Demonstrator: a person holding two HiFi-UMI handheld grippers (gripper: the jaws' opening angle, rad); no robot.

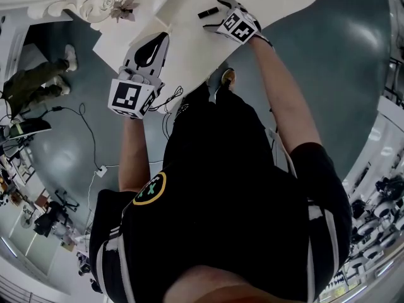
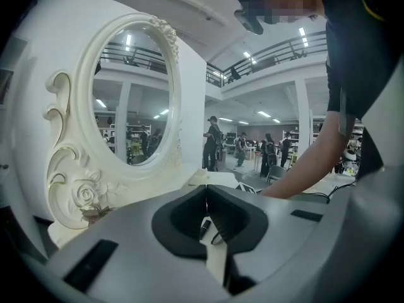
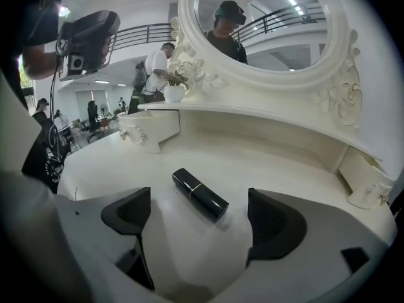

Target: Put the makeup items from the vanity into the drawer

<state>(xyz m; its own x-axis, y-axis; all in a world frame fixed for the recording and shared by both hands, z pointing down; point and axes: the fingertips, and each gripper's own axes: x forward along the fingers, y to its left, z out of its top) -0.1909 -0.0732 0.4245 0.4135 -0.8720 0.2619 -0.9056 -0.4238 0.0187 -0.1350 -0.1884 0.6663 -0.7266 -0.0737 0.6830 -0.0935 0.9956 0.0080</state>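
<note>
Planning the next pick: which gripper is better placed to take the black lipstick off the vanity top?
Right. The right gripper hangs over the lipstick, open jaws either side of it, on the vanity top. The left gripper is shut, back at the vanity's edge.

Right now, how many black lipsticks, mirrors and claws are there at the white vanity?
Black lipstick: 1
Mirror: 1
Claws: 2 (left claw, right claw)
Total: 4
</note>
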